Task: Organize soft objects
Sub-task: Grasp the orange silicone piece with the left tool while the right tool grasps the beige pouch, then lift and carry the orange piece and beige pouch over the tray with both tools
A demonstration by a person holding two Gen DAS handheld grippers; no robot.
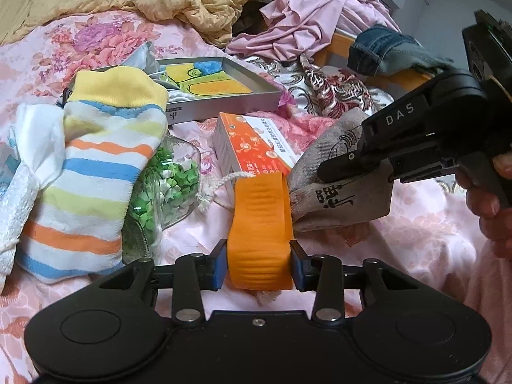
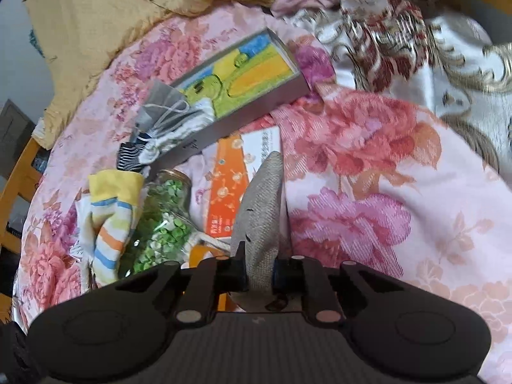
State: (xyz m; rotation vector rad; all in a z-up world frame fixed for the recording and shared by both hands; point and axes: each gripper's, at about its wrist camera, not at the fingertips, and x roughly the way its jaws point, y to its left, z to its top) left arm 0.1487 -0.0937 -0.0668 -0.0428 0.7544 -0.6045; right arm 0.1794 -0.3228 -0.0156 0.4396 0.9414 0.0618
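on the left of the bed (image 1: 416, 240), a striped sock (image 1: 96, 166) leans over a glass jar (image 1: 166, 188) full of green paper pieces. if the tongs pull cloth near it, the jar can roll and spill, because it lies on its side on soft bedding.

in the middle, the left tongs (image 1: 259, 256) are partly closed on an orange strap (image 1: 260, 224); the pads press on both its sides. the strap looks to join the grey cloth bag (image 1: 342, 188), but where they meet is hidden. the bag lies just beside an orange box (image 1: 252, 150), with its white cord (image 1: 224, 182) running toward the jar. this cord can catch on the box when the bag goes up.

on the right, the right tongs (image 2: 260, 275) are almost fully closed on a fold of the same grey bag, which stands up between the pads. the grip takes only thin fabric, so it can slip out. also, if both hands pull apart too strongly, the strap or the fold may escape.
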